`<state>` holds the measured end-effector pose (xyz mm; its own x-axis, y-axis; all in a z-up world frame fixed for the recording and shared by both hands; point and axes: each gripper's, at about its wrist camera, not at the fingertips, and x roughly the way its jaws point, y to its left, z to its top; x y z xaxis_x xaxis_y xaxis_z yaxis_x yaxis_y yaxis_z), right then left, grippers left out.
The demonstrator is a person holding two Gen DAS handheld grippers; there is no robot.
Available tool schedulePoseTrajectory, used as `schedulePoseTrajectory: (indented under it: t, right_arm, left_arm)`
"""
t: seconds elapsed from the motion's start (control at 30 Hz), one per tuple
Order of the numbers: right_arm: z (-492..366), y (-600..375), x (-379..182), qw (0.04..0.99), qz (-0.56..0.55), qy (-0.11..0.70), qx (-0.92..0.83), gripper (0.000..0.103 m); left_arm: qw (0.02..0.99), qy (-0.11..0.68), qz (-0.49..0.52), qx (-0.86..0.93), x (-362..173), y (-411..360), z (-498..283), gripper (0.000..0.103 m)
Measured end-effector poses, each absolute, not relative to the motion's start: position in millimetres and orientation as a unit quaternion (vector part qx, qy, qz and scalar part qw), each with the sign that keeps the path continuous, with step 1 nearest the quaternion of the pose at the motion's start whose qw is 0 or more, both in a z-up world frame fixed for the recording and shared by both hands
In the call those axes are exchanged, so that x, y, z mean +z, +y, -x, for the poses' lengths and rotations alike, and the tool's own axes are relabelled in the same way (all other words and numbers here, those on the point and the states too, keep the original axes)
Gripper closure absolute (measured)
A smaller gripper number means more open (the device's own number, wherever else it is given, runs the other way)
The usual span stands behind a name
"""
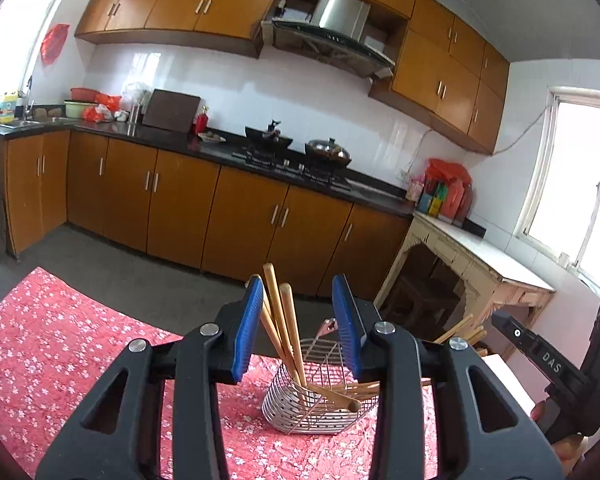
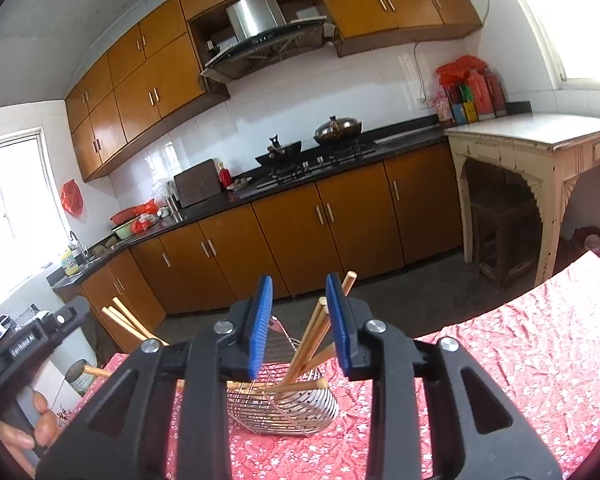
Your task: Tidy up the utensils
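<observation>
I hold my left gripper (image 1: 298, 320) and right gripper (image 2: 298, 320) level above the table (image 1: 60, 340), both aimed at the wire basket (image 1: 320, 404) on the floral cloth. Both sets of jaws stand apart, holding nothing. The chopsticks (image 1: 284, 320) lean inside the basket, some upright, some lying across its rim. My left hand (image 2: 24, 428) grips its handle.
</observation>
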<state>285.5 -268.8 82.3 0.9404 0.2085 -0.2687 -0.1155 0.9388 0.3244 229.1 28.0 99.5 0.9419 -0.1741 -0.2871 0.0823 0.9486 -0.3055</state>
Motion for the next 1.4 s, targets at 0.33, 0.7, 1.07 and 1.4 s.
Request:
schedulePoseTrajectory:
  t: [0.33,0.7,1.07,1.4]
  right_arm:
    - [-217,-274,94,0.983,-0.127,0.093,0.094,0.022]
    - [-136,-236,61,0.993,-0.053,0.078,0.066,0.004]
    - [-91,-210,10,0.992,-0.025,0.107,0.068,0.004]
    - [-62,-194,-6,0.996,0.015,0.07,0.05,0.004]
  left_arm:
    - [0.982,0.127,0.132,-0.046,107,54,-184,0.042]
    - [0.991,0.116,0.057,-0.041,70,52,-120,0.002]
    - [0.992,0.115,0.035,-0.04,27,35,-72,0.002]
    - [0.994,0.104,0.006,-0.013,9,32,-52,0.002]
